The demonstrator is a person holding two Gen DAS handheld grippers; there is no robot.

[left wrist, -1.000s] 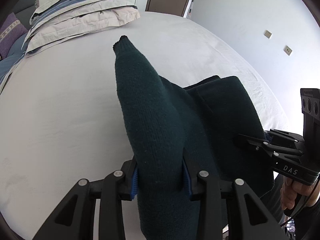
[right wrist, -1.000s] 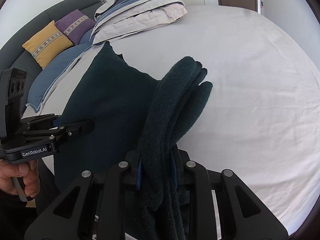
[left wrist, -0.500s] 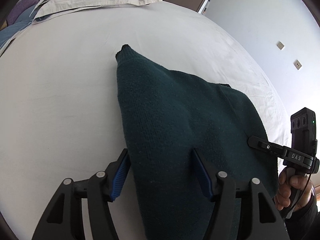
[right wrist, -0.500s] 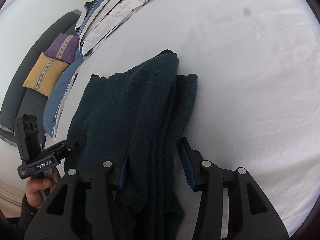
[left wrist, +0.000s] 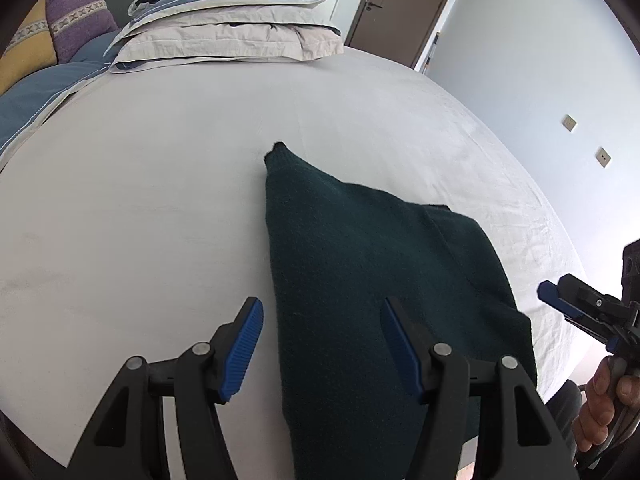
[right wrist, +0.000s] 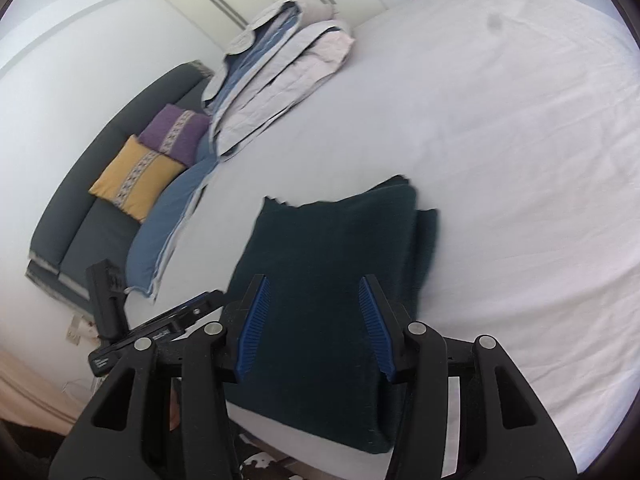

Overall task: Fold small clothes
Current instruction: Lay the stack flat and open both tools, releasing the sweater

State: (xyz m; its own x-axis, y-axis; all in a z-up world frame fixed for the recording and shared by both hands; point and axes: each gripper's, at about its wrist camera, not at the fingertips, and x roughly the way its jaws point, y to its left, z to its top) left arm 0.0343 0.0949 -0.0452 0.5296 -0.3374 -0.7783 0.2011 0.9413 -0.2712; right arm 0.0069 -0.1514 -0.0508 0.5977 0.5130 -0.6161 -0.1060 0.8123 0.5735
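Note:
A dark green knitted garment lies folded flat on the white bed sheet near the bed's front edge. It also shows in the right wrist view. My left gripper is open and empty, raised above the garment's left near part. My right gripper is open and empty, above the garment's near end. The right gripper also shows at the right edge of the left wrist view. The left gripper shows at the lower left of the right wrist view.
Folded grey and blue bedding is stacked at the far side of the bed. A dark sofa with a yellow cushion and a purple cushion stands left of the bed. A brown door is behind.
Both grippers have opened and let go of the garment, which now lies flat on the bed. Both have pulled back and up from it.

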